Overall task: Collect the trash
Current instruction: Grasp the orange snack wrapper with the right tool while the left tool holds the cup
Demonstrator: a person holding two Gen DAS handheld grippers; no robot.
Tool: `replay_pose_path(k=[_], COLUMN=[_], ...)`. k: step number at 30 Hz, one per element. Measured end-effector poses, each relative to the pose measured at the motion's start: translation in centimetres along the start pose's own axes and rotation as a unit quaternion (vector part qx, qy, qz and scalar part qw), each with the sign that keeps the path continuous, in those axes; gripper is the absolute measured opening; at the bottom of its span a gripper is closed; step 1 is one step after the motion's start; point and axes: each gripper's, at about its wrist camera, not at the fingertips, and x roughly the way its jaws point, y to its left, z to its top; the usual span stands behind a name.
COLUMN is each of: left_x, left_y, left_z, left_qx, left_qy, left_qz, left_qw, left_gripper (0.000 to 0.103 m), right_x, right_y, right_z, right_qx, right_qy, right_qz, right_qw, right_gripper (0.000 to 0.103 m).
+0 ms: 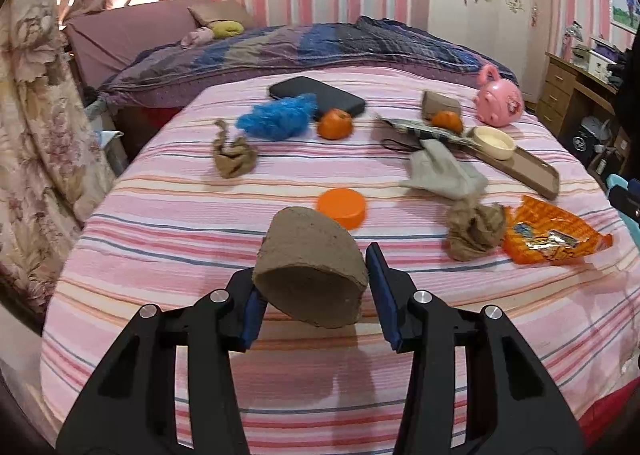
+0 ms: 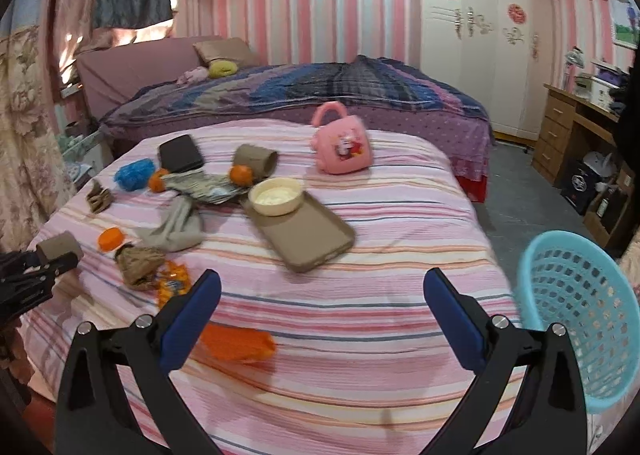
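Observation:
My left gripper (image 1: 314,275) is shut on a brown cardboard tube (image 1: 308,251), holding it just above the striped bedspread (image 1: 160,239), where its shadow falls. In the right wrist view that gripper (image 2: 52,259) and the tube (image 2: 56,245) are at the far left. My right gripper (image 2: 323,279) is open wide over the near part of the bed, with nothing between its fingers. An orange wrapper (image 2: 236,343) lies beside its left finger. A light blue mesh basket (image 2: 580,319) stands at the right, off the bed's edge.
Lying on the bed are crumpled brown paper (image 1: 474,229), an orange snack bag (image 1: 552,235), an orange lid (image 1: 342,207), a blue wad (image 1: 276,117), a grey cloth (image 1: 444,173), two tangerines (image 1: 335,123), a bowl (image 1: 494,141) on a brown tray (image 1: 536,177), and a pink toy (image 1: 500,101).

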Motion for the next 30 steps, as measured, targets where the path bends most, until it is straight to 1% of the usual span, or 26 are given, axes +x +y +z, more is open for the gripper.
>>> replay_pose_path(k=[4,8,9,10,11,13,14,15,16,18,19,20,21,26,30], left_x=[-0.2,-0.5,-0.6,-0.6,-0.6,-0.7,-0.7,-0.7,-0.7,-0.8,-0.8,-0.9,-0.9,-1.2,-1.4], left_y=[0.8,1.2,1.2,1.2,1.1,0.8,0.5,0.3,0.1,-0.2,-0.3,-0.4,-0.4,-0.4,-0.7], left_z=[-0.2,-0.3,-0.3,-0.3,-0.3,-0.4,-0.5,-0.6,-0.6,-0.7,-0.7,-0.7,-0.7,-0.5,-0.4], left_qx=[0.0,-0.006,-0.009,-0.01,-0.01,-0.008,-0.004,-0.001,0.003,0.009,0.011,0.011,0.012,0.006,0.007], left_qy=[-0.006,-0.008,-0.01,-0.01,-0.01,-0.009,-0.008,-0.008,-0.008,-0.01,-0.011,-0.012,-0.012,-0.016,-0.02], left_qz=[0.012,0.012,0.011,0.011,0.009,0.007,0.007,0.008,0.009,0.01,0.01,0.01,0.011,0.011,0.013], left_qw=[0.9999,0.9999,0.9998,0.9998,0.9999,0.9999,0.9999,0.9999,0.9999,0.9999,0.9998,0.9998,0.9998,0.9998,0.9997], left_gripper=[0.045,0.045,0.045,0.045,0.045,0.045,0.045,0.045,0.045,0.045,0.045,0.045,0.045,0.045,0.045], right_x=[1.0,2.1,2.3,2.5,2.9,3.4,3.6,3.8,4.0,3.9,3.9,3.8,3.6,3.0,2.6], right_y=[2.5,4.4,4.7,5.1,5.4,5.5,5.6,5.7,5.8,6.0,6.1,6.1,6.0,4.1,2.5], right_z=[-0.5,-1.5,-1.7,-2.0,-2.2,-2.7,-2.9,-3.0,-3.1,-3.2,-3.2,-3.2,-3.2,-2.4,-1.8], right_qx=[-0.04,-0.067,-0.071,-0.076,-0.079,-0.078,-0.076,-0.076,-0.08,-0.085,-0.087,-0.089,-0.09,-0.067,-0.059], right_qy=[0.019,0.046,0.05,0.058,0.069,0.084,0.09,0.095,0.098,0.098,0.096,0.094,0.09,0.073,0.062], right_qz=[0.023,0.048,0.053,0.062,0.071,0.087,0.097,0.106,0.113,0.12,0.12,0.12,0.118,0.111,0.102], right_qw=[0.999,0.996,0.995,0.994,0.992,0.99,0.988,0.987,0.986,0.984,0.984,0.984,0.985,0.989,0.991], right_gripper=[0.099,0.098,0.094,0.086,0.081,0.063,0.059,0.05,0.039,0.028,0.022,0.018,0.012,0.005,0.005])
